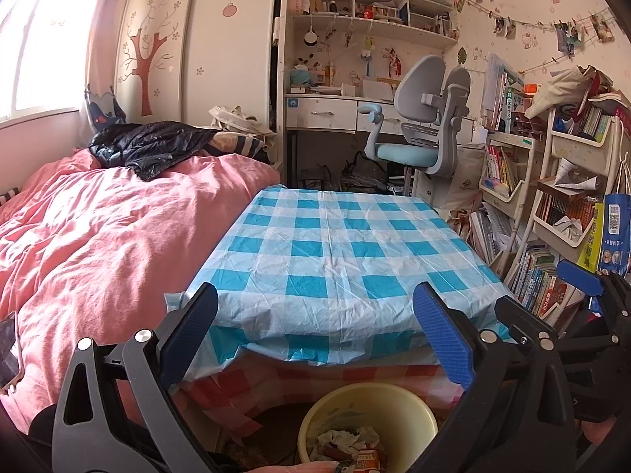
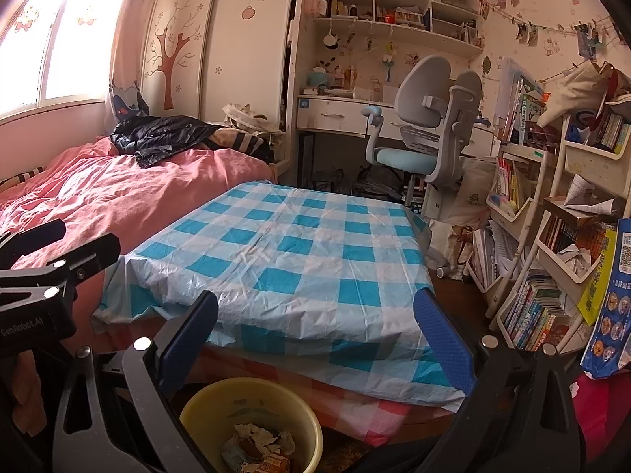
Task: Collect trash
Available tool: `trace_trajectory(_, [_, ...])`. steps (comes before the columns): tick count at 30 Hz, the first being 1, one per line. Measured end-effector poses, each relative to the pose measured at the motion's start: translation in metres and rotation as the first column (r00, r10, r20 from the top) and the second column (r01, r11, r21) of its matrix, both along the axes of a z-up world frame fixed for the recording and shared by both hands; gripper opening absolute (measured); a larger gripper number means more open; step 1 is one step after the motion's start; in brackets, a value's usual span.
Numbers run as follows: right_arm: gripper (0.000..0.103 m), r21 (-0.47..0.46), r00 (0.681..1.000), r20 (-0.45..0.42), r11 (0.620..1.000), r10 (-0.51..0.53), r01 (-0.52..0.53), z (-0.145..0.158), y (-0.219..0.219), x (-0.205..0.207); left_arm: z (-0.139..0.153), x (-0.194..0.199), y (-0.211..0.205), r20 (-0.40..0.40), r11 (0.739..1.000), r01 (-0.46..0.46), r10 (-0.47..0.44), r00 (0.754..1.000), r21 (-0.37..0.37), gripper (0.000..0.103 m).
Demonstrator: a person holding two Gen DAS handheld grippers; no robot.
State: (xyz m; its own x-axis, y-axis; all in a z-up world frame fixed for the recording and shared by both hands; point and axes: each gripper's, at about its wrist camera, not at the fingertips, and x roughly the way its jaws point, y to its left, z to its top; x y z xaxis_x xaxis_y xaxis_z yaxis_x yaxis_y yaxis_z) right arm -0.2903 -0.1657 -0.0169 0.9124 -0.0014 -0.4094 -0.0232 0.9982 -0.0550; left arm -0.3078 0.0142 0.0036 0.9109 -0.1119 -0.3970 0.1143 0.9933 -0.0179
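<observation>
Both grippers hang with fingers spread wide and nothing between them: left gripper (image 1: 315, 339), right gripper (image 2: 315, 339). Directly below and slightly forward of each stands the yellow bin (image 2: 252, 421), upright on the floor against the table's near edge; it holds crumpled paper and wrappers (image 2: 260, 449), trash already collected. Beyond, the table under its blue checked cloth (image 1: 339, 252) shows no loose trash on its visible top. Judged from this, the task appears nearly or fully done. Neither gripper is clearly nearer the bin.
</observation>
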Motion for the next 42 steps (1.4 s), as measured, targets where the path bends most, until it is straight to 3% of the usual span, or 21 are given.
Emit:
trace_trajectory(34, [0.095, -0.002, 1.000, -0.005, 1.000, 0.004, -0.004, 0.001, 0.001, 0.000, -0.002, 0.001, -0.001, -0.012, 1.000, -0.003, 0.003, 1.000, -0.008, 0.096])
trace_trajectory(42, [0.095, 0.019, 1.000, -0.012, 1.000, 0.009, -0.009, -0.001, 0.004, -0.001, -0.005, 0.003, 0.011, -0.010, 0.997, -0.033, 0.033, 0.999, -0.071, 0.096])
